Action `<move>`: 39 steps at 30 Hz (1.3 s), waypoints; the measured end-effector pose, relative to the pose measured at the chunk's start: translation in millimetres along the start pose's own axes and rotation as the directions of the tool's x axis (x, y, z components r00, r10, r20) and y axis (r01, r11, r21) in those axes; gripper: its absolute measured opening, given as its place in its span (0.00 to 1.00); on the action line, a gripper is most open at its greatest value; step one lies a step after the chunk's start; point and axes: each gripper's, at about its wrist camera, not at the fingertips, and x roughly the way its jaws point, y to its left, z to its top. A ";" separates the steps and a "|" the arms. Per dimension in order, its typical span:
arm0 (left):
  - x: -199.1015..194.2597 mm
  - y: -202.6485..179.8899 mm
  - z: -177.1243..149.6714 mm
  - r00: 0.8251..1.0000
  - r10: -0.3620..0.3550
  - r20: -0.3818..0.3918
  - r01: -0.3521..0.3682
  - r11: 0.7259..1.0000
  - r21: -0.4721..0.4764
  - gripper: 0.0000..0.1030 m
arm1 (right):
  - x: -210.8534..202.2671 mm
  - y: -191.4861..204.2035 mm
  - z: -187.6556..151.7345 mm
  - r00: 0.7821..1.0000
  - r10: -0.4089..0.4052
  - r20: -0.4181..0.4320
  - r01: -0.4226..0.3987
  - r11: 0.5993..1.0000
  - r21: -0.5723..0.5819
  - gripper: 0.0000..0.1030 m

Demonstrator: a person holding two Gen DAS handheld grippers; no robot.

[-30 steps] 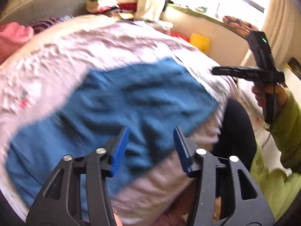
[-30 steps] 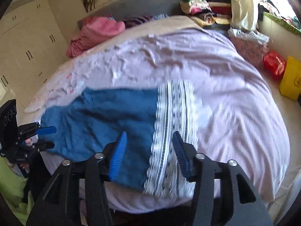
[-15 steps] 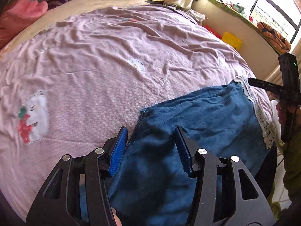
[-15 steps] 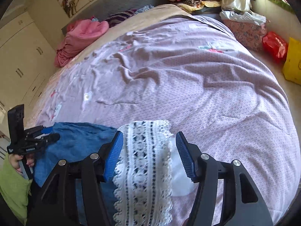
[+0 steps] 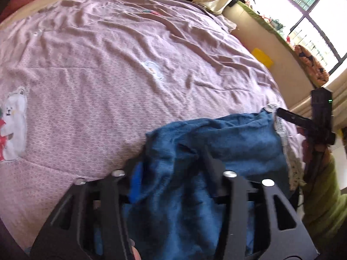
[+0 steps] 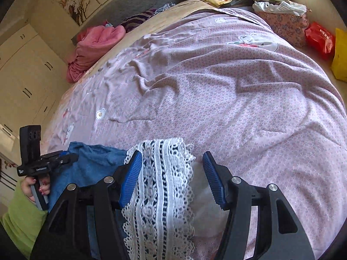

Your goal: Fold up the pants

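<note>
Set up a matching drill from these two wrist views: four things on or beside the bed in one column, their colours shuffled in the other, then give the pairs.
Things:
1. pants
2. lace trim
3. bundled blanket
4. bag by the bed

Colours:
A. red
B. blue
C. pink
D. white with dark stitching

Pairs: 1-B, 2-D, 3-C, 4-A
</note>
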 end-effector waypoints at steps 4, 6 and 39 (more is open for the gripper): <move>5.5 -2.1 0.9 1.000 0.024 -0.014 -0.024 1.000 0.000 0.44 | 14.6 -1.1 -1.4 0.998 0.051 -0.043 -0.050 0.998 0.024 0.35; 7.7 -4.1 1.7 1.000 0.027 -0.014 -0.027 1.000 0.005 0.32 | 13.3 3.7 -6.5 0.995 0.086 -0.041 -0.086 0.996 0.014 0.21; -80.2 7.7 -10.3 0.952 0.197 0.234 -0.181 0.979 -0.090 0.33 | -47.3 26.3 -15.3 0.983 -0.104 0.152 0.126 0.981 -0.147 0.55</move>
